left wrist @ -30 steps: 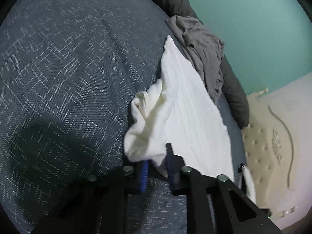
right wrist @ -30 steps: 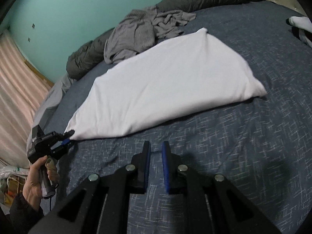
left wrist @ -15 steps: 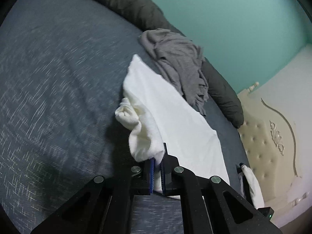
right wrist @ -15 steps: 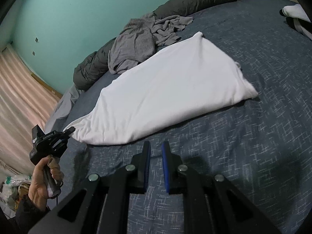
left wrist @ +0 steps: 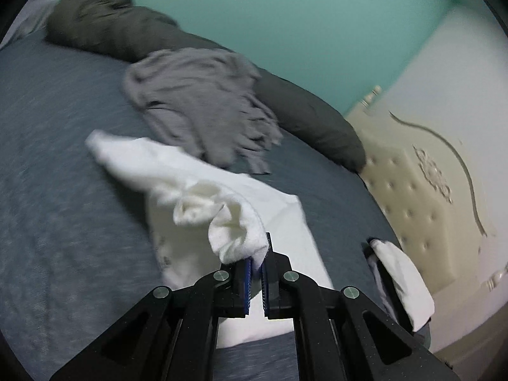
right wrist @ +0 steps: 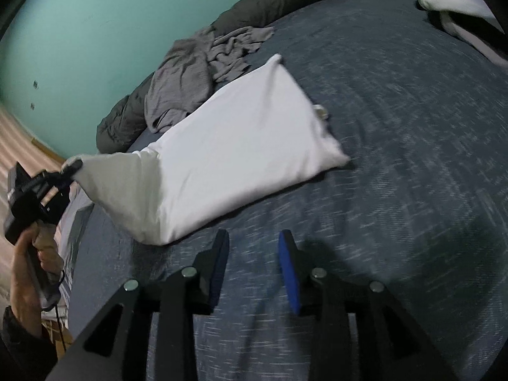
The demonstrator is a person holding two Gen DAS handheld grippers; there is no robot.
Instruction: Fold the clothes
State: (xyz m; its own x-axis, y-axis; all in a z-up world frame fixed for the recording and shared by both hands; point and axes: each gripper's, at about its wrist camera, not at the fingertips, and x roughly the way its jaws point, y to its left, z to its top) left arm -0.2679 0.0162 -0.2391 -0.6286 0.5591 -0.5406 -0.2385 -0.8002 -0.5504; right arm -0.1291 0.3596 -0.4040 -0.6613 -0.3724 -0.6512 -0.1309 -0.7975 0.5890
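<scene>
Left gripper (left wrist: pixel 256 265), fingers pressed together on a corner of the white garment (right wrist: pixel 241 146), which is lifted off the bed (right wrist: pixel 412 158) at that end; the rest lies flat at the bed's centre. Right gripper (right wrist: pixel 254 250), fingers spread and holding nothing, above the bedcover at the garment's 6 o'clock edge. Crumpled grey garment (right wrist: pixel 197 73) touches the white one at 11 o'clock, against a dark pillow (left wrist: pixel 304 108). A hand (right wrist: pixel 28 273) grips the left tool's handle.
</scene>
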